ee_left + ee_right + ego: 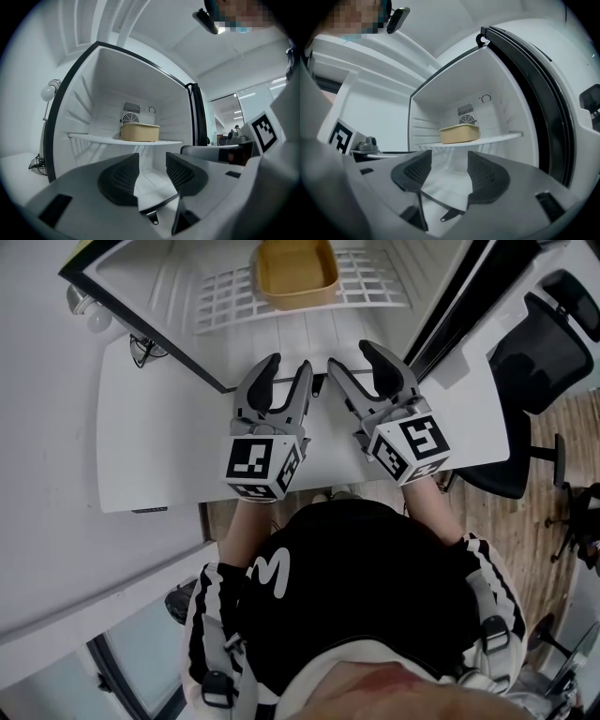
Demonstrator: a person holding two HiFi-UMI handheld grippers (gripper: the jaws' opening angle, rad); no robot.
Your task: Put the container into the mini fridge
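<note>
Container (296,273) is seen resting on the wire shelf (220,298) inside the open mini fridge (173,277), long side crosswise, straight ahead of the left gripper (286,367) and right gripper (354,357), whose jaws are spread apart with nothing held between them.

Office interior. A white desk (155,446) carries an open mini fridge (164,282). A black mesh office chair (532,360) stands right of the desk on wood-look flooring (525,535), and ceiling strip lights (244,95) recede beyond it.
</note>
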